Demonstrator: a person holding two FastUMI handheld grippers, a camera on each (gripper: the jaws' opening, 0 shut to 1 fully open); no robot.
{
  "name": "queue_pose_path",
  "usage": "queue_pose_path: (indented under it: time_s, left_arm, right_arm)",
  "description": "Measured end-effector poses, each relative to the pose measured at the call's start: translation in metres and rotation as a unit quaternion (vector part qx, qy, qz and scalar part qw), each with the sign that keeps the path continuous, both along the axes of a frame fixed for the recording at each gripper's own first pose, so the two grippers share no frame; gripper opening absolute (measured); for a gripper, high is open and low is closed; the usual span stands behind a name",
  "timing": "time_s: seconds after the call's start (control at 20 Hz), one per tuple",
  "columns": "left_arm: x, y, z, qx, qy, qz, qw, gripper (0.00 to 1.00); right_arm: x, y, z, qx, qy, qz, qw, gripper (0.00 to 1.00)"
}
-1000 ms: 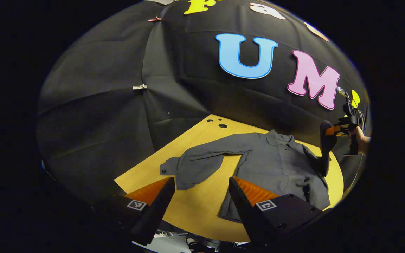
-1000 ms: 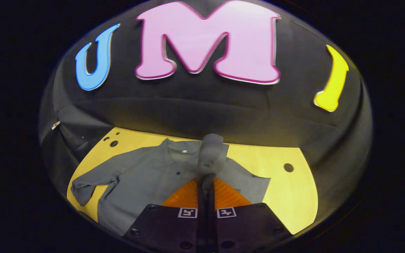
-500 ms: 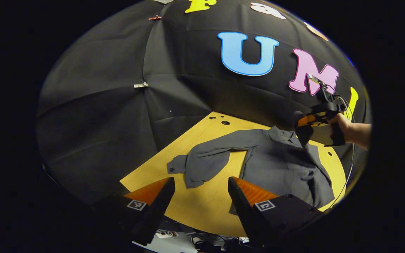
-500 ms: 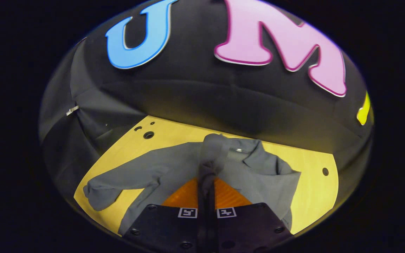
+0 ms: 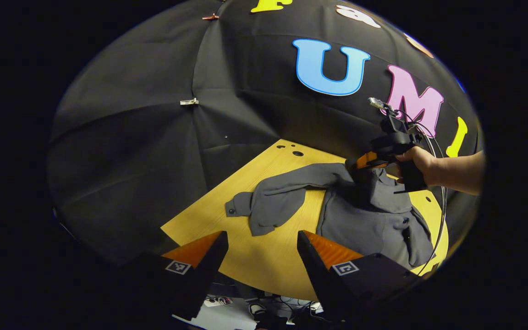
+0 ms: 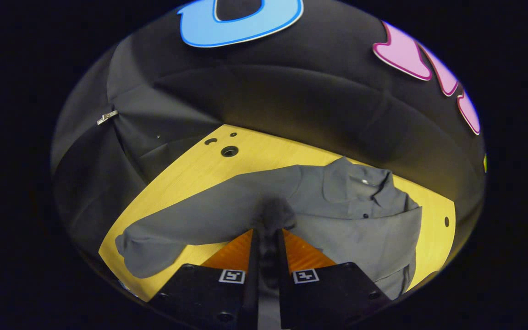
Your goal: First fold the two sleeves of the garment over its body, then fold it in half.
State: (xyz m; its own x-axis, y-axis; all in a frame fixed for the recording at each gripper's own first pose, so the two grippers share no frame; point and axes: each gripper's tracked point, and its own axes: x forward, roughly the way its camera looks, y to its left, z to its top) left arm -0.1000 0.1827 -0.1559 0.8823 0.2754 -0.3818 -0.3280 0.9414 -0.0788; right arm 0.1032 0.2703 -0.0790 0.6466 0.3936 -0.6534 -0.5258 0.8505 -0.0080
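Partway only: pinching one sleeve cuff (image 6: 273, 213) of grey cloth shirt (image 5: 365, 215) over its body in right gripper (image 6: 266, 238), leaving left gripper (image 5: 261, 240) spread at 6 o'clock, other sleeve (image 5: 268, 206) and halving undone.

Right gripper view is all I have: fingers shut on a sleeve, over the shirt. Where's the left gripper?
Observer: The left gripper is open, with nothing between its fingers, above the table's near edge.
Operator: Is it near the other sleeve?
Observer: The other sleeve lies bent on the table just ahead of the left fingers, apart from them.
Operator: Anything trailing from my side?
Observer: A cable hangs from the right gripper down past the shirt's edge.
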Motion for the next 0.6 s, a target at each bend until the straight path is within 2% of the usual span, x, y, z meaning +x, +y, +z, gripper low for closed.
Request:
queue_pose_path:
  time_s: [0.1,0.2,0.3,0.35,0.5,0.55,0.6]
  left_arm:
    - [0.000,0.005,-0.001,0.001,-0.001,0.002,1.000,0.96]
    - [0.001,0.010,-0.002,-0.001,-0.004,0.003,1.000,0.95]
    - [0.004,0.018,-0.001,0.000,-0.008,0.006,1.000,0.96]
    - [0.010,0.022,-0.002,0.000,-0.011,0.007,1.000,0.96]
    - [0.031,0.034,-0.002,-0.001,-0.015,0.006,1.000,0.96]
    - [0.038,0.038,-0.004,-0.001,-0.015,0.005,1.000,0.96]
    - [0.046,0.043,-0.004,0.000,-0.015,0.005,1.000,0.92]
  right_arm:
    - [-0.009,0.013,0.003,0.017,-0.001,0.004,1.000,0.24]
    - [-0.017,0.017,0.009,0.030,-0.001,0.003,1.000,0.34]
    - [-0.027,0.014,0.015,0.039,-0.004,0.000,0.999,0.61]
    - [-0.029,0.009,0.021,0.043,-0.008,-0.003,0.999,0.63]
    - [-0.038,-0.017,0.035,0.053,-0.025,-0.018,0.998,0.97]
    - [-0.041,-0.027,0.039,0.058,-0.028,-0.026,0.998,1.00]
    - [-0.043,-0.039,0.043,0.062,-0.032,-0.037,0.997,1.00]
